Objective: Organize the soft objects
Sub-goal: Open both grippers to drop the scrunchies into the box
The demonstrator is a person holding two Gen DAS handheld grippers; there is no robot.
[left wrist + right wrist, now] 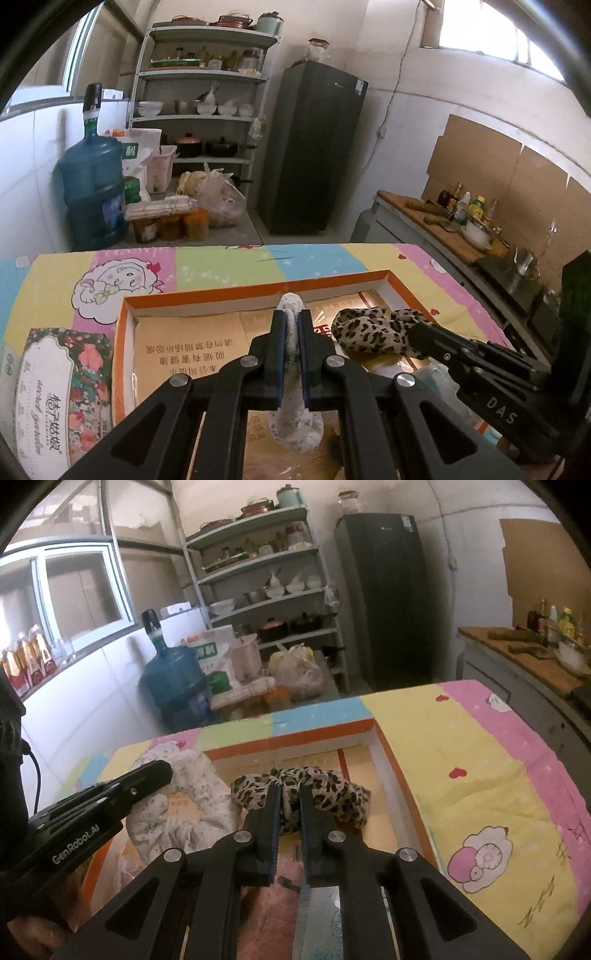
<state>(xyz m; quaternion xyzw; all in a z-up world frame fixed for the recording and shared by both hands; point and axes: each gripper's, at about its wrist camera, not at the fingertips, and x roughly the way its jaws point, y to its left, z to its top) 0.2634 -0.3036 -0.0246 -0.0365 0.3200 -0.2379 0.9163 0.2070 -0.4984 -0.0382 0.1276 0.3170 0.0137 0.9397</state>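
Both tongs (292, 323) (290, 799) apparently clamped on scrunchies (295, 373) (325, 794).

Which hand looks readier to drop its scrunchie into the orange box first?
Probably the left. Its gripper holds the white scrunchie over bare box floor, while the right gripper holds the leopard scrunchie nearer the orange box's right wall.

Table w/ pastel cartoon cloth (229, 266) carrying orange-rimmed box (207, 295) just ahead of fingers; floral tissue pack (62, 391) lying left of left fingers.
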